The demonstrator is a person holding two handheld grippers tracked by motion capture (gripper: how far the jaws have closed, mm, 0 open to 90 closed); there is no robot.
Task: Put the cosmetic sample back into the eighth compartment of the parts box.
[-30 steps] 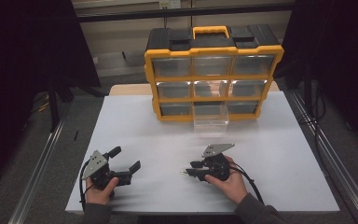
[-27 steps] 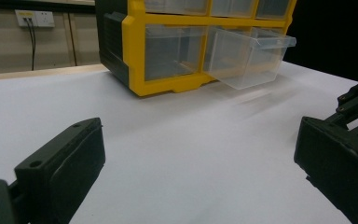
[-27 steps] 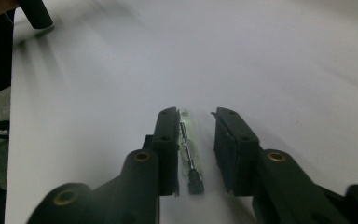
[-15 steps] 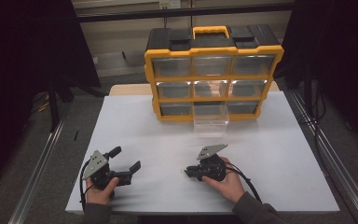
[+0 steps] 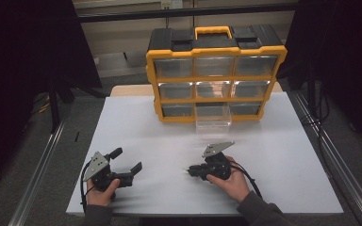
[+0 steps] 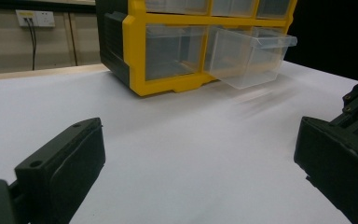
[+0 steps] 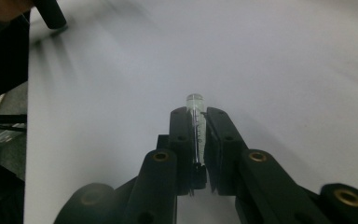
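Small clear plastic tube sits pinched lengthwise between the right gripper's black jaws, which have just closed on it, low over the white table; judging by the grip, carrying it to the pulled-out clear drawer of the yellow organiser comes next. Left gripper rests spread.

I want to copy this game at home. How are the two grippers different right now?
The left gripper has its jaws spread wide with nothing between them; the right gripper has just closed its jaws on a small clear tube. The right gripper carries a grey plate lifted clear above it; the left gripper's plate sits low. Both are black, hand-held, low over the white table.
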